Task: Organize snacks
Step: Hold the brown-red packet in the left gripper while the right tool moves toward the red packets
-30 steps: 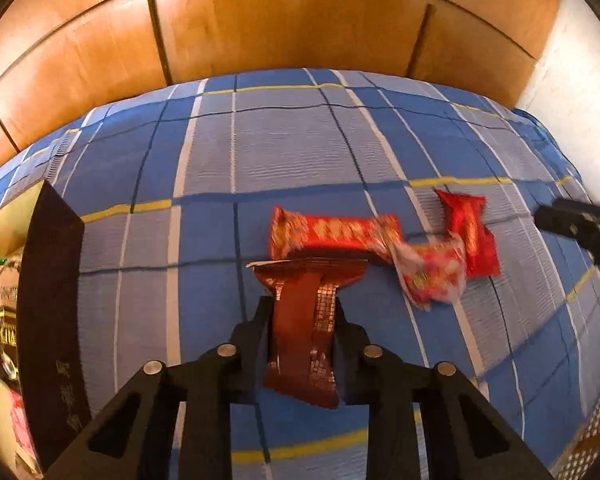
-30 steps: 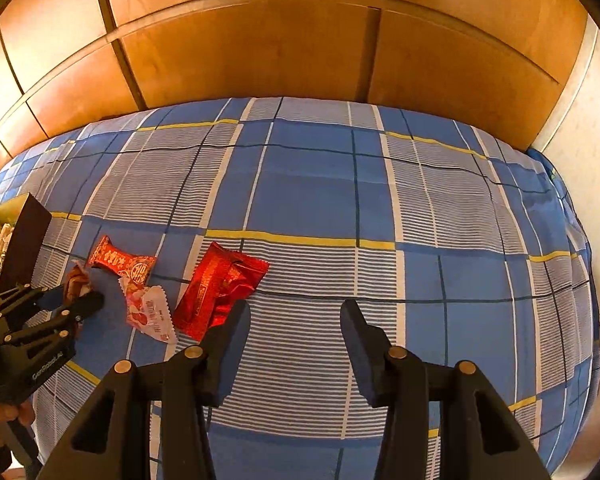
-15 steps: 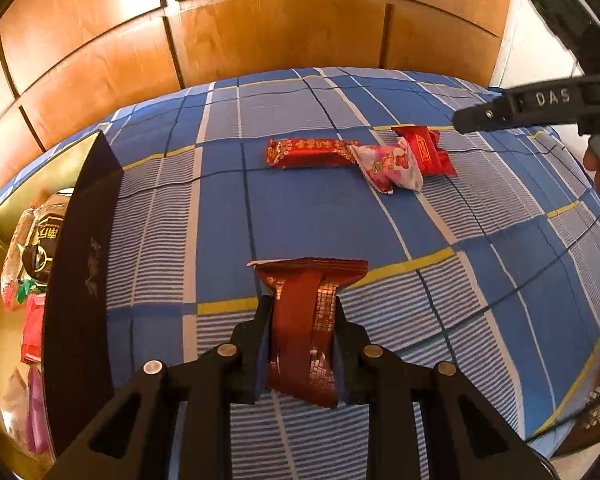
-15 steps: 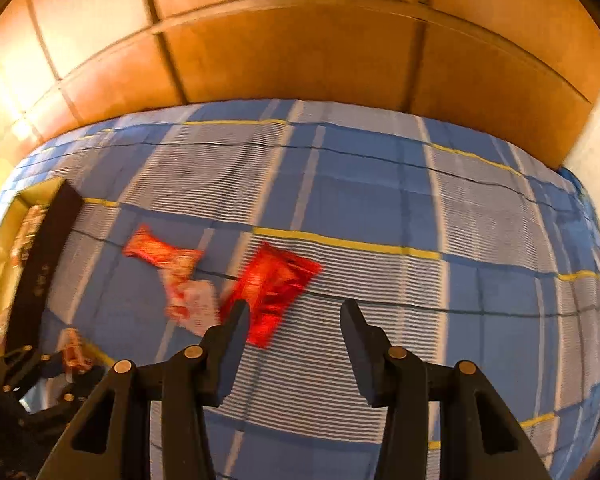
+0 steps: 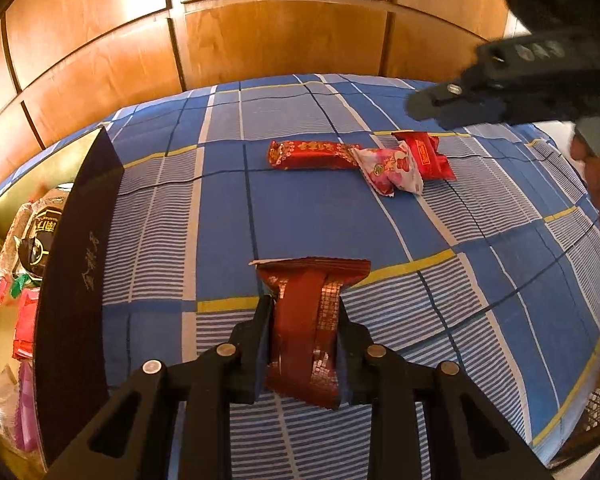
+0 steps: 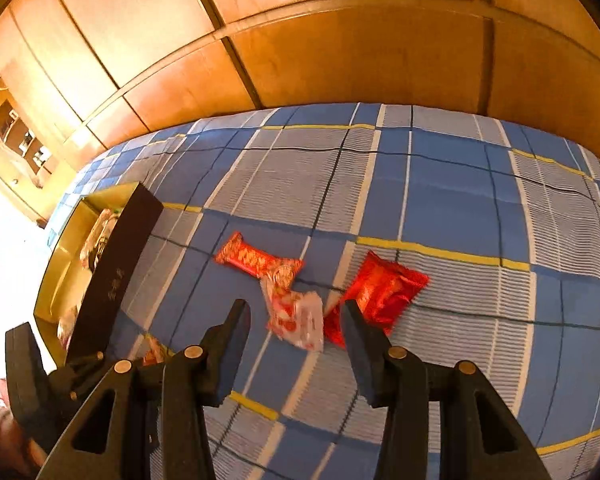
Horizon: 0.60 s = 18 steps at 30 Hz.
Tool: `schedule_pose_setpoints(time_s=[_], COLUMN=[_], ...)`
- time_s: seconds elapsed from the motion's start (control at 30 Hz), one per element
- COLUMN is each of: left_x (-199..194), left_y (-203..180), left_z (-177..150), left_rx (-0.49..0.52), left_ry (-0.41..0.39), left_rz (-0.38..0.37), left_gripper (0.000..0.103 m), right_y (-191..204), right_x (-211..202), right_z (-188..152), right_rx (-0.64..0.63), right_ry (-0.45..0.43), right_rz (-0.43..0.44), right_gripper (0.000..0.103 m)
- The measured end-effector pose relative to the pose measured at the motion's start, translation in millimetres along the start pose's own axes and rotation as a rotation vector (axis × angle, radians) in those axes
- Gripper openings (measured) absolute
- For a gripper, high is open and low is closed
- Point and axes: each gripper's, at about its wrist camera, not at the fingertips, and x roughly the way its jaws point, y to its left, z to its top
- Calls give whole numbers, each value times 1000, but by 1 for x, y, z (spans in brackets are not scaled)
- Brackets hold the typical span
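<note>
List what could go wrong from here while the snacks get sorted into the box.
1. The left gripper pinches the dark red foil snack packet only at its sides; its jaws have just been opening, so it may drop short of the gold-lined dark box.
2. The open right gripper hovers over the overlapping pink-and-white wrapper and bright red packet; it may grab both.

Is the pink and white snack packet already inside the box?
No, the pink and white snack packet lies on the blue checked cloth, overlapping two red packets.

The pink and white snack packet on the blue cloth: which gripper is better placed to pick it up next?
Right. The right gripper is open and empty just above the pink and white snack packet; the left gripper already holds a dark red packet.
</note>
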Motion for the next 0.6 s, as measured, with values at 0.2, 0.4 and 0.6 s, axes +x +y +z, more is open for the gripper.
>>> schedule_pose_setpoints(time_s=[0.2,0.4,0.6], left_x=[0,1,2], left_y=[3,9,11], left_z=[0,2,2], left_rx=[-4,-25,-39], left_ry=[-2,8,5], left_rz=[-18,-56,-80], left_gripper=[29,29,29], right_y=[10,24,22], right_x=[36,57,30], right_z=[28,15,-22], right_rx=[25,9,-27], right_ry=[56,199,257], right_rz=[42,76,122], right_gripper=[47,47,48])
